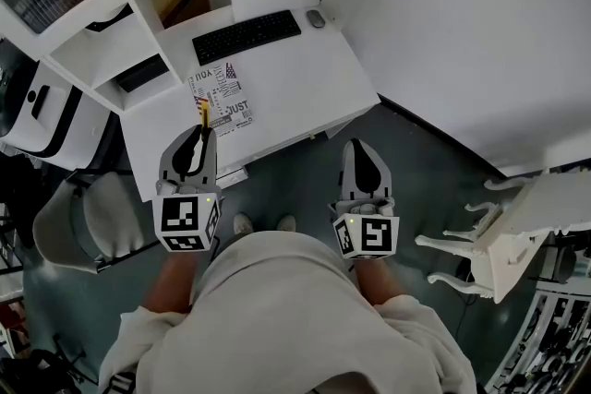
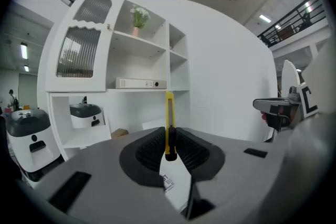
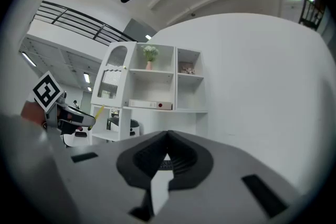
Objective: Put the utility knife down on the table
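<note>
Pinching a slim yellow utility knife [image 1: 204, 115] [image 2: 169, 123] with the left gripper [image 1: 204, 133] [image 2: 170, 140], above a printed sheet [image 1: 224, 97] near the white desk [image 1: 286, 83] front edge. Holding the right gripper [image 1: 356, 146] [image 3: 167, 157] jaws pressed together, empty, over dark green floor [image 1: 406, 189].

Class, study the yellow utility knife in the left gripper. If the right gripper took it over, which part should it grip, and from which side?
Probably the exposed yellow body of the utility knife, jutting forward past the left gripper, which clamps its near end. Approach from the right, the side of the right gripper, closing across the slim body's thin dimension.
</note>
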A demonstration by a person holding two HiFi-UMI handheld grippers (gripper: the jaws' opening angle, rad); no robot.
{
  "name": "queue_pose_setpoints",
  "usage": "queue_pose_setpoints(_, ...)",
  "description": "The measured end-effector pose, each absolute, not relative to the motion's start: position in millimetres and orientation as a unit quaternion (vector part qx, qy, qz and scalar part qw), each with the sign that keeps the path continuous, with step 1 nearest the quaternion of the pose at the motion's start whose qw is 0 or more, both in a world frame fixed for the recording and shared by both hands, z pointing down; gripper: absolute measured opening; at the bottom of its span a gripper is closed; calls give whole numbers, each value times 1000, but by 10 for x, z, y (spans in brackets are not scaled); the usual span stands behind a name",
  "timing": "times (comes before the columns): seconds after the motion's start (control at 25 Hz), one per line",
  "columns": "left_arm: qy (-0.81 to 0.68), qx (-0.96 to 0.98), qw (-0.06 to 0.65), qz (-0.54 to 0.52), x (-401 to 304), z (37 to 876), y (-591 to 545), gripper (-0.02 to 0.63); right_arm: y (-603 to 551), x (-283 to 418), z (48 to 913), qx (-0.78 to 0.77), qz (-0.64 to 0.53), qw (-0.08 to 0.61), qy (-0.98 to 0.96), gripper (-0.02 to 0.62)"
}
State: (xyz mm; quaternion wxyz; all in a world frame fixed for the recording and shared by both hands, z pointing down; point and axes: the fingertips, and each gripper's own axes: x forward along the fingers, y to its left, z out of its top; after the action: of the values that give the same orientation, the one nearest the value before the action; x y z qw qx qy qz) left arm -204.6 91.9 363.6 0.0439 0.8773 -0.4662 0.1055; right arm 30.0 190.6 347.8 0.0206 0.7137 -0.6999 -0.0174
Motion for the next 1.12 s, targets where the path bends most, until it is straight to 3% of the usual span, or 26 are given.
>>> queue_pose_setpoints(1.12,-491,865,34,102,-1767,3595,937,63,1898,574,3578,688,-15,28,-725,3)
